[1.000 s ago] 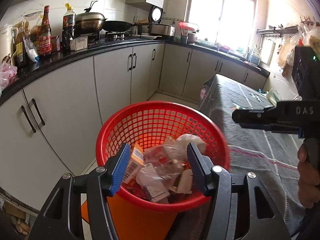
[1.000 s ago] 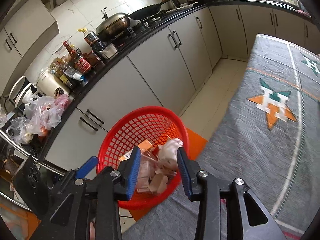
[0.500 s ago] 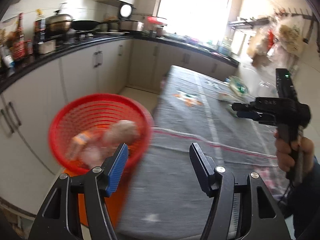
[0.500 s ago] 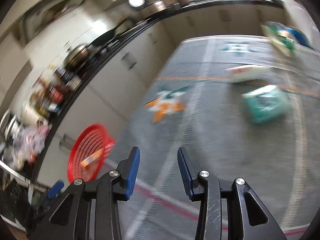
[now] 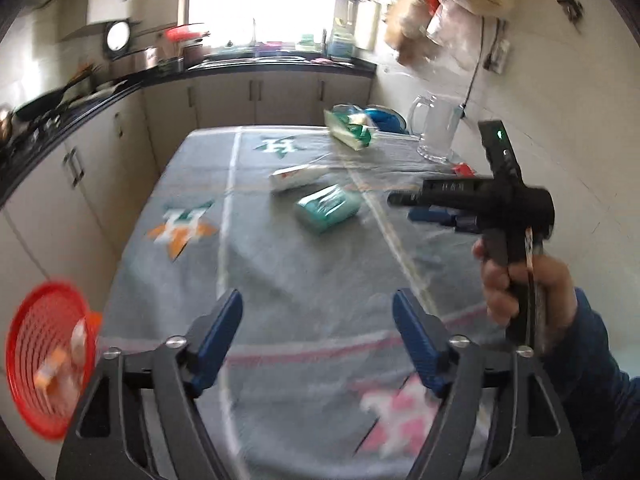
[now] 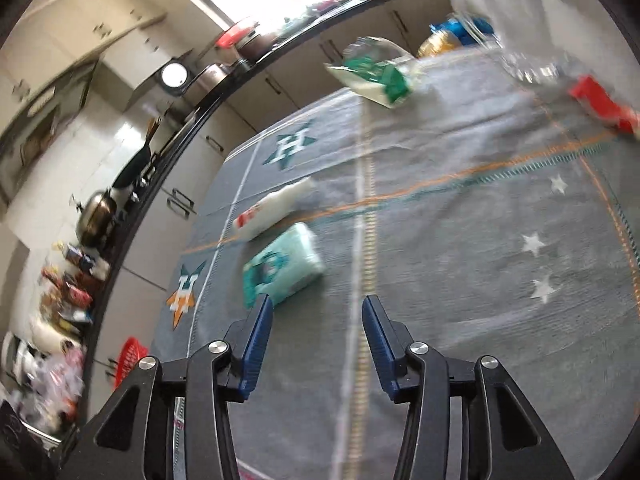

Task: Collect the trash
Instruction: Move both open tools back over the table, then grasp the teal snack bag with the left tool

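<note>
Table w/ grey cloth still has trash. Red basket sits off its left edge, partly full. Teal pack lies mid-table; white tube just beside it. Left gripper & right gripper: jaws apart, just been opening, nothing between. Step looks like: go get more. Next: right drops over teal pack, squeezes.

The tablecloth was grey with white stripes and orange, green and pink star emblems. The basket was red mesh. One packet was teal and white; the tube white with red print. Gripper pads were blue.
</note>
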Available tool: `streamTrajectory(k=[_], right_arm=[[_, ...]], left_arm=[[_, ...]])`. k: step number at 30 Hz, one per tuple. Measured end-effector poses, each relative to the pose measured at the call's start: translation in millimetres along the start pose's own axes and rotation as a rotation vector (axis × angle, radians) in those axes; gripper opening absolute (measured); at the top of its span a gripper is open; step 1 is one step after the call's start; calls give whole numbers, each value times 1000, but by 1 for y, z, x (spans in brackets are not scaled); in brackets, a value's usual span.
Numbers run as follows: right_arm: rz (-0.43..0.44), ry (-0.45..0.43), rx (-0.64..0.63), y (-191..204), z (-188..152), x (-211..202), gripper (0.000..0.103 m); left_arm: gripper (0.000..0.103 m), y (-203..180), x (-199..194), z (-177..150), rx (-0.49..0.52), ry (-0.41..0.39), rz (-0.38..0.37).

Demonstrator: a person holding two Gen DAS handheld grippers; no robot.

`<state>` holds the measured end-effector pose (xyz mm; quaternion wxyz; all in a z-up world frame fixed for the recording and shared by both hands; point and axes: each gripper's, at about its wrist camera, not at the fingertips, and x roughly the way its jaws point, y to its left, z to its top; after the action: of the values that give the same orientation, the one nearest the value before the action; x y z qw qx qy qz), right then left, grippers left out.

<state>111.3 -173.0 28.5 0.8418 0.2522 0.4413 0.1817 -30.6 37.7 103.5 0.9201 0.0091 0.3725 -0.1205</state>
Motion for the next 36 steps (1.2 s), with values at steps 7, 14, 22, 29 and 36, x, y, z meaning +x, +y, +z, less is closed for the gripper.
streamTrajectory(k=[7, 14, 22, 29, 36], right_arm=[[56, -37, 165, -34, 8, -18, 54], [101, -12, 247, -51, 8, -15, 54], [117, -5, 240, -46, 7, -14, 54], [89, -17, 238, -47, 10, -11, 54], [67, -23, 232, -50, 11, -10, 54]], left_arm=[[80, -23, 91, 69, 46, 27, 2], [80, 5, 192, 99, 48, 130, 48], [80, -3, 209, 82, 80, 192, -90], [80, -48, 203, 63, 287, 180, -15], [80, -24, 217, 82, 217, 176, 37]])
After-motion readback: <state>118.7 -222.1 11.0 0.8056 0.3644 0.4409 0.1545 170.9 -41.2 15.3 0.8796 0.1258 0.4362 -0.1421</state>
